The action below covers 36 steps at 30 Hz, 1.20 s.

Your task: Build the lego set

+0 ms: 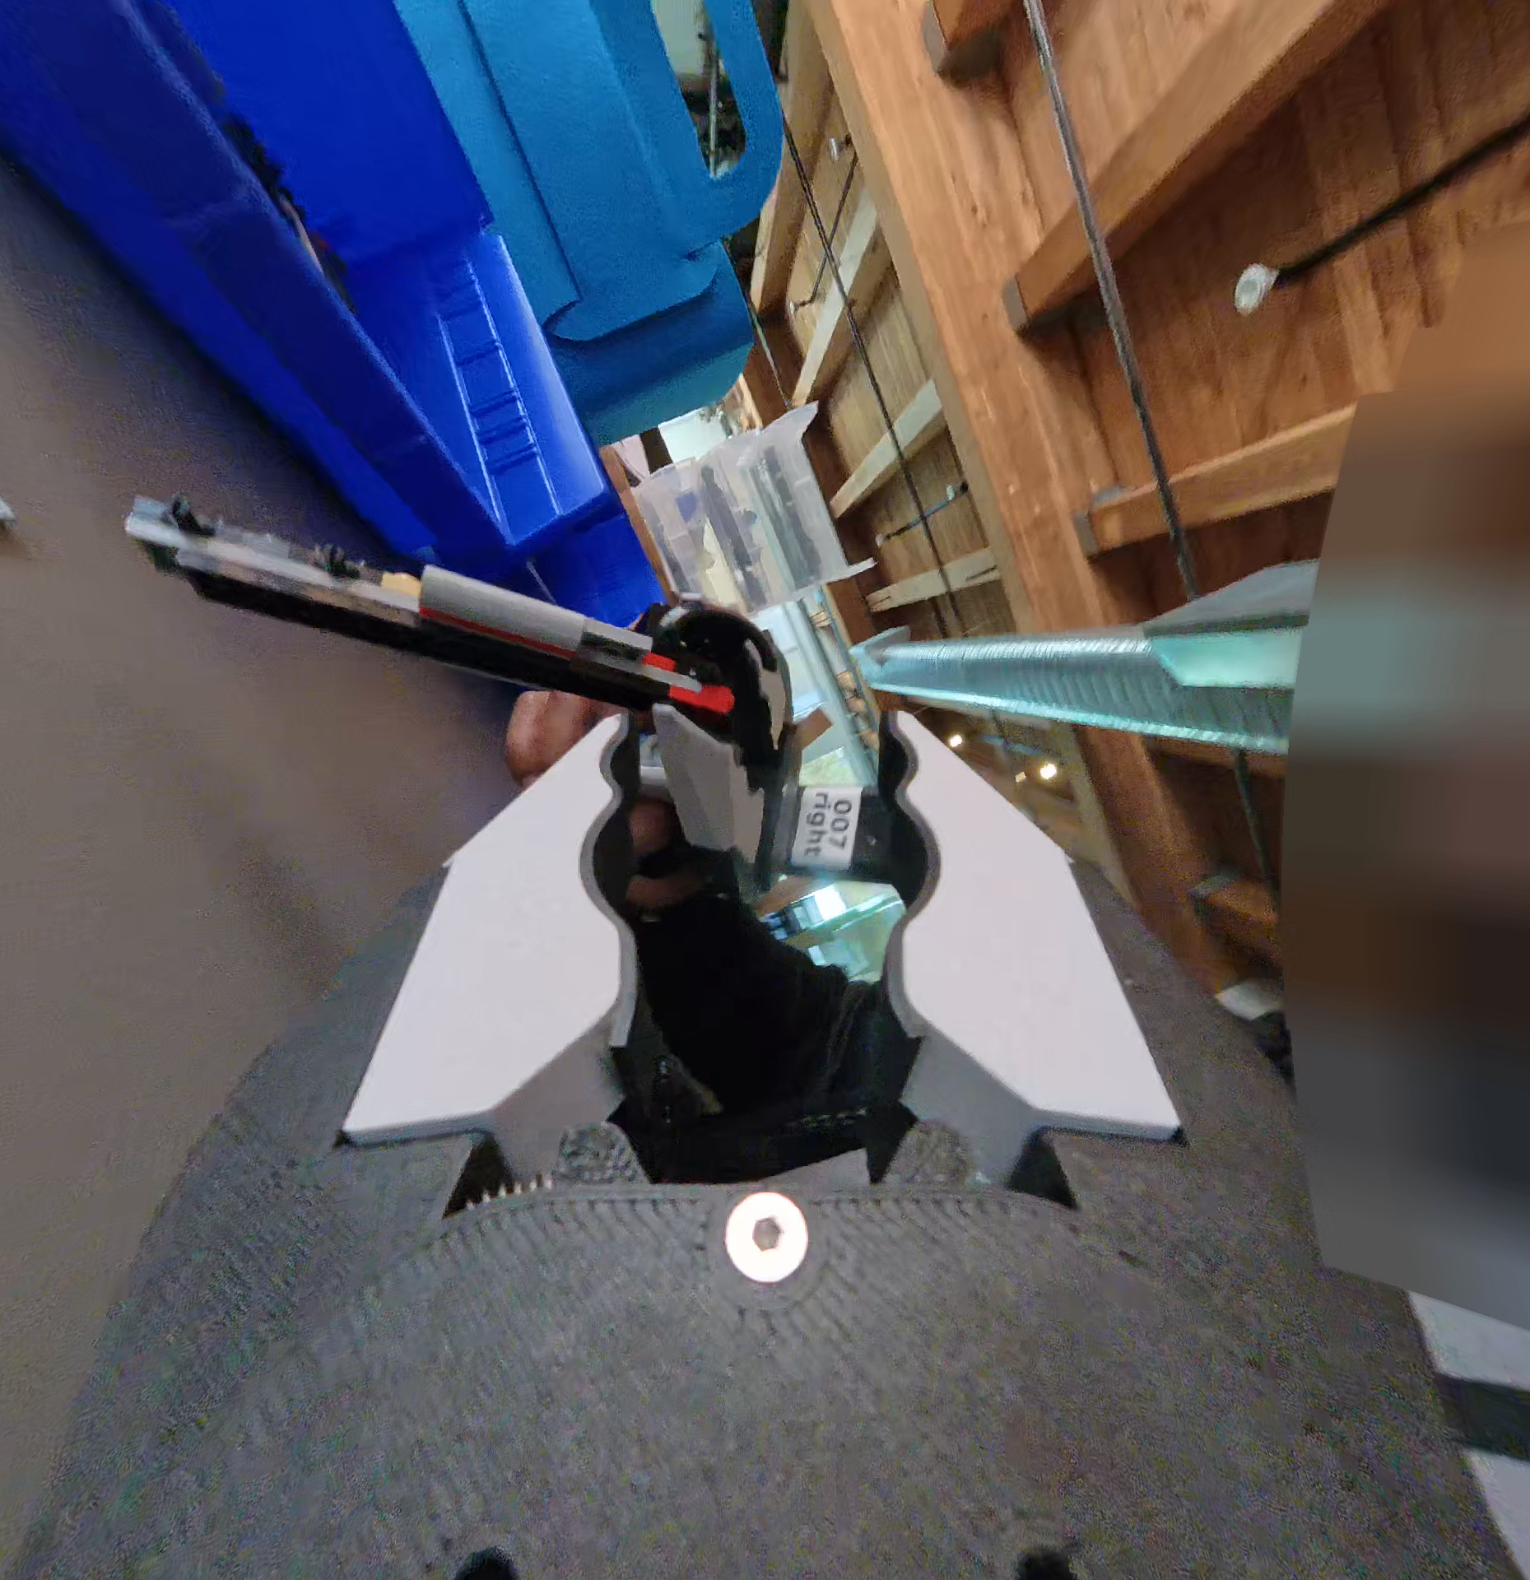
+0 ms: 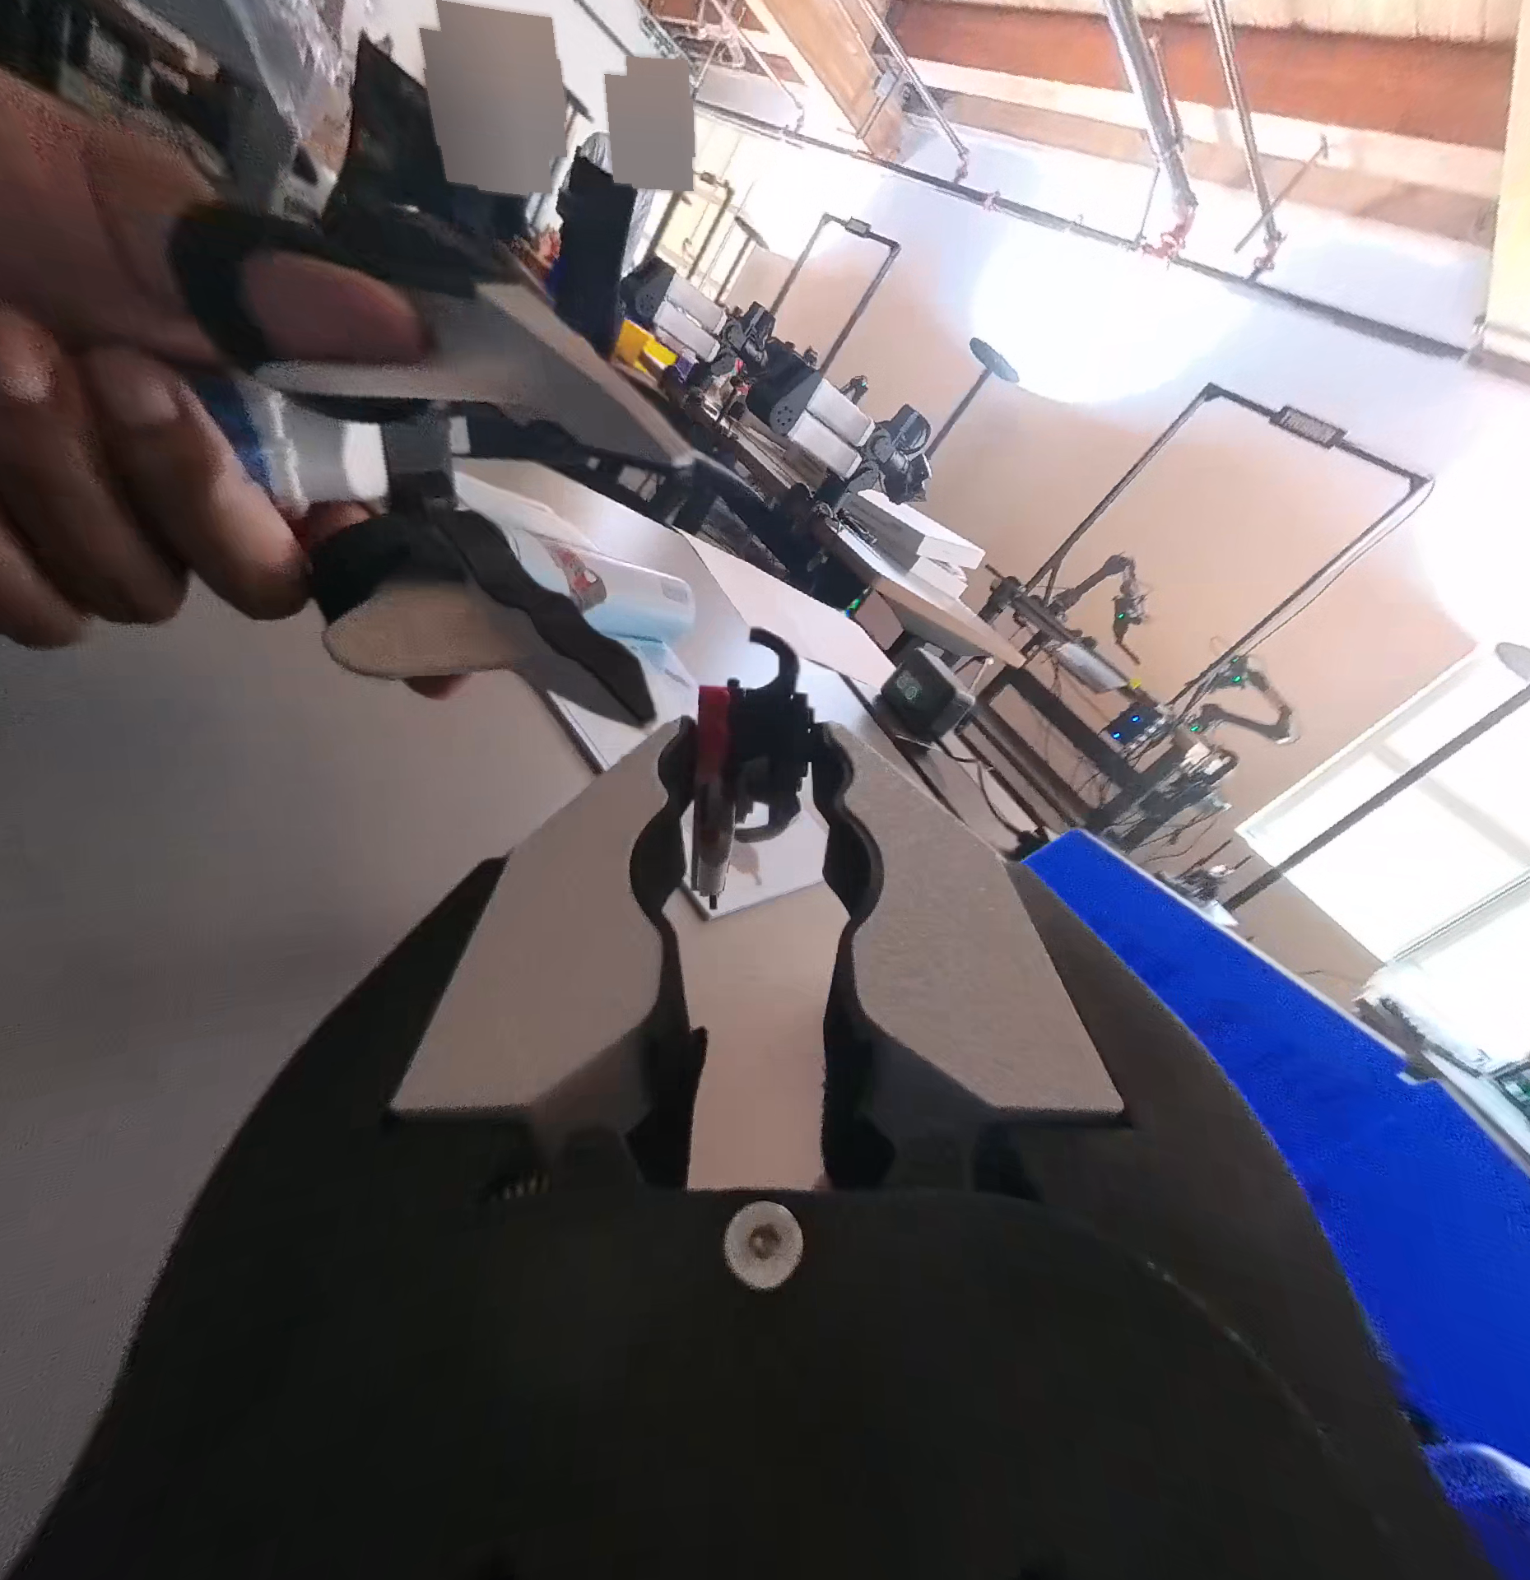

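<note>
We've got the lego build (image 2: 748,752) pinched at the right gripper (image 2: 753,739) tips, mid-frame; its long axis runs twd upper left. Left gripper (image 1: 757,727) spread, empty, just beside the build's near end.

Glossy plastic lego model (image 1: 505,620); matt gripper (image 1: 757,727) (rough black body).
</note>
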Each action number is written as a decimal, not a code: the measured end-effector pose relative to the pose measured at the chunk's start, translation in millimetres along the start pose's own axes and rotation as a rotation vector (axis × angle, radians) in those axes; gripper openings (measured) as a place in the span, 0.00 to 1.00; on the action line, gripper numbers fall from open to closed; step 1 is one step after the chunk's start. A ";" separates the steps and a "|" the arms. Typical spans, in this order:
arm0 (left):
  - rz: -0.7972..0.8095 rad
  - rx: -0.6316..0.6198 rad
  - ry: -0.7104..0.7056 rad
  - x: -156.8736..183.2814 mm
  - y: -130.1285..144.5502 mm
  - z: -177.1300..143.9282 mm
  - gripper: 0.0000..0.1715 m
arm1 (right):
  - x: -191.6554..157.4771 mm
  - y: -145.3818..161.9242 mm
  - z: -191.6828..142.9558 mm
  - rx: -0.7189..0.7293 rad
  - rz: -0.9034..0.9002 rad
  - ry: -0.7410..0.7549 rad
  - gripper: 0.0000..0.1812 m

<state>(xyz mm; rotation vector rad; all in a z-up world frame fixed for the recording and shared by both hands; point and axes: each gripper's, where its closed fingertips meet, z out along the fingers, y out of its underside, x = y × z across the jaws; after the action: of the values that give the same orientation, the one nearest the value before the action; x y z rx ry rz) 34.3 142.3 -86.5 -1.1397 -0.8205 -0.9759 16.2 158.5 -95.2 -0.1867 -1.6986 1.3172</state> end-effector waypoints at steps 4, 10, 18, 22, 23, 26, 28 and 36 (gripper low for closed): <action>0.344 -0.064 -0.118 -5.4 -6.8 -8.4 0.32 | 5.7 -0.2 -2.3 0.022 0.105 -0.018 0.16; 0.960 -0.215 -0.192 -2.7 -28.5 -10.1 0.35 | 4.2 -8.0 -2.5 0.057 0.217 -0.114 0.16; 1.309 -0.459 0.083 13.2 -5.4 7.9 0.30 | -7.7 -19.7 -4.1 0.055 0.161 -0.225 0.16; 1.328 -0.530 0.165 11.6 4.3 10.8 0.28 | -11.8 -23.1 -5.5 0.063 0.134 -0.264 0.16; 1.331 -0.537 0.179 11.0 6.2 11.6 0.28 | -12.2 -23.7 -5.5 0.066 0.132 -0.269 0.16; 1.335 -0.544 0.200 7.6 9.2 13.3 0.26 | -11.7 -24.7 -4.0 0.074 0.135 -0.275 0.16; 1.335 -0.544 0.199 4.1 9.6 13.6 0.25 | -12.9 -25.1 -3.0 0.078 0.142 -0.282 0.16; 1.338 -0.502 0.237 3.9 7.8 10.5 0.18 | -16.9 -22.3 -0.7 0.078 0.177 -0.292 0.16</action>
<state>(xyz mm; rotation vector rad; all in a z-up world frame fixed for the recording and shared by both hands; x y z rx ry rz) 42.5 152.7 -83.2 -1.5772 0.4636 -0.1314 34.8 139.5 -86.7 -0.1044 -1.9038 1.6012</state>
